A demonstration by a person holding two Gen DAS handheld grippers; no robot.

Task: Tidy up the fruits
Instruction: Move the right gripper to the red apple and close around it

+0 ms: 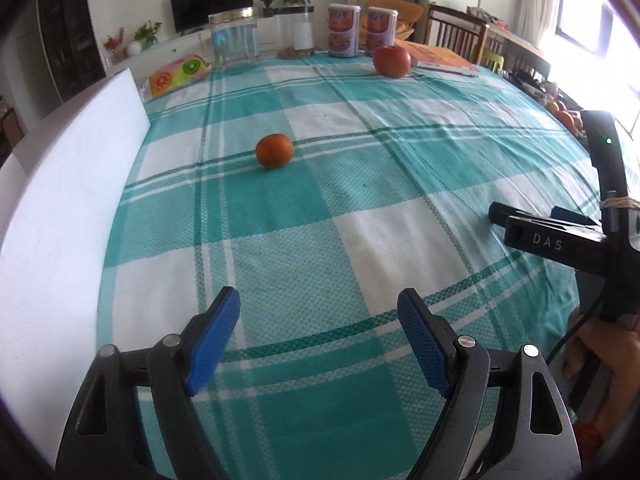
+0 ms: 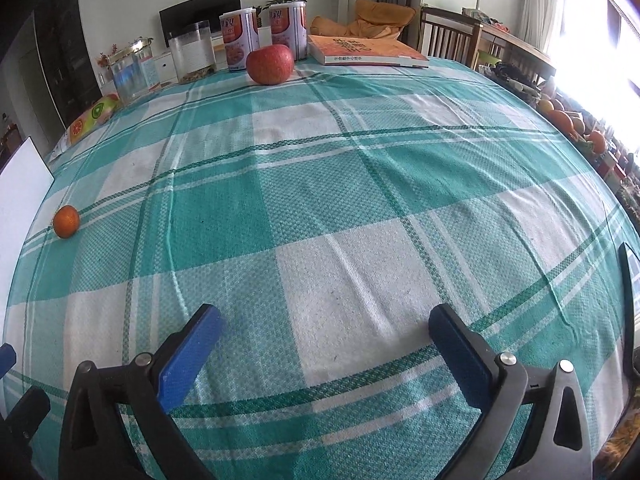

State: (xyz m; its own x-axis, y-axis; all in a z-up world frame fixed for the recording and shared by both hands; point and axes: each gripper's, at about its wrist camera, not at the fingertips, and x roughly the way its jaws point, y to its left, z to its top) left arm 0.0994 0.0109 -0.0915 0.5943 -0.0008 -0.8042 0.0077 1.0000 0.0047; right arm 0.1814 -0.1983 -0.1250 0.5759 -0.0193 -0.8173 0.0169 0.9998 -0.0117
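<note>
A small orange point(image 1: 274, 151) lies on the green-and-white checked tablecloth point(image 1: 320, 208), ahead of my left gripper point(image 1: 320, 304), which is open and empty above the cloth. A red apple point(image 1: 392, 61) sits at the far side near an orange book point(image 1: 438, 58). In the right wrist view the apple point(image 2: 269, 64) is far ahead and the orange point(image 2: 66, 221) is at the far left. My right gripper point(image 2: 326, 322) is open and empty; it also shows in the left wrist view point(image 1: 520, 226) at the right.
A white board point(image 1: 60, 216) stands along the table's left edge. Two cans point(image 1: 362, 30), two clear jars point(image 1: 236, 38) and a fruit-print packet point(image 1: 178, 72) line the far edge. More fruit point(image 2: 568, 120) lies off the table at the right. Chairs stand behind.
</note>
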